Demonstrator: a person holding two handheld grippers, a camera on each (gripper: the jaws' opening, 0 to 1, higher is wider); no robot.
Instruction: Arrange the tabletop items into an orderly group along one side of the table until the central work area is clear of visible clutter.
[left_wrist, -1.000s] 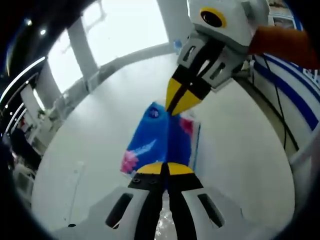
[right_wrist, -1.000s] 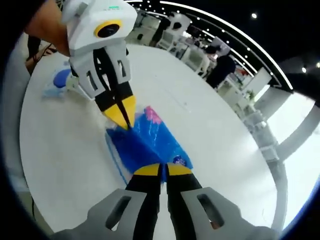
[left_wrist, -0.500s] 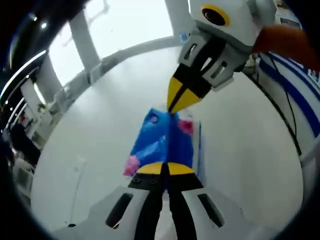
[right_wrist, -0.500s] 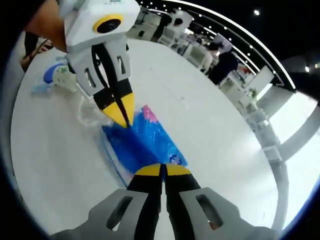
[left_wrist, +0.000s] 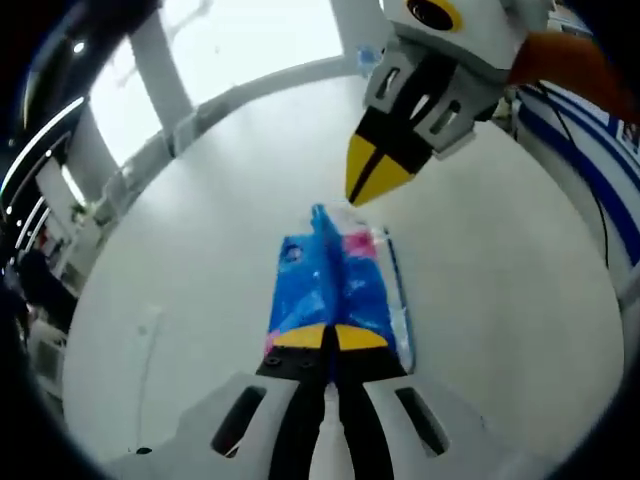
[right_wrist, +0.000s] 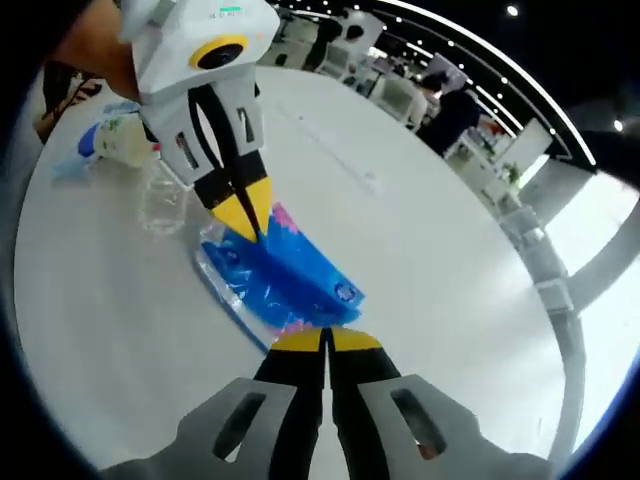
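Left gripper (left_wrist: 330, 338): yellow-tipped jaws pressed together, pinching the near edge of a blue packet (left_wrist: 335, 285) with pink floral print. In the right gripper view the same tool (right_wrist: 243, 212) comes in from upper left, its tips meeting on the packet's far end (right_wrist: 285, 275).

Right gripper (right_wrist: 327, 341): jaws closed, with no gap visible; the packet's near corner lies at the tips, but an actual grip cannot be confirmed. In the left gripper view this gripper (left_wrist: 375, 178) has its tips closed and just above the packet's crimped top, apart from it.

The packet is glossy, crinkled plastic film, roughly rectangular, with a clear sealed border. It sits on a smooth white round table (right_wrist: 420, 270), near its middle.

Beyond it, a clear plastic cup (right_wrist: 163, 200) and a lying bottle with a blue cap (right_wrist: 112, 142) rest by the table edge; their details are blurred. Each gripper's jaws hide part of the packet.
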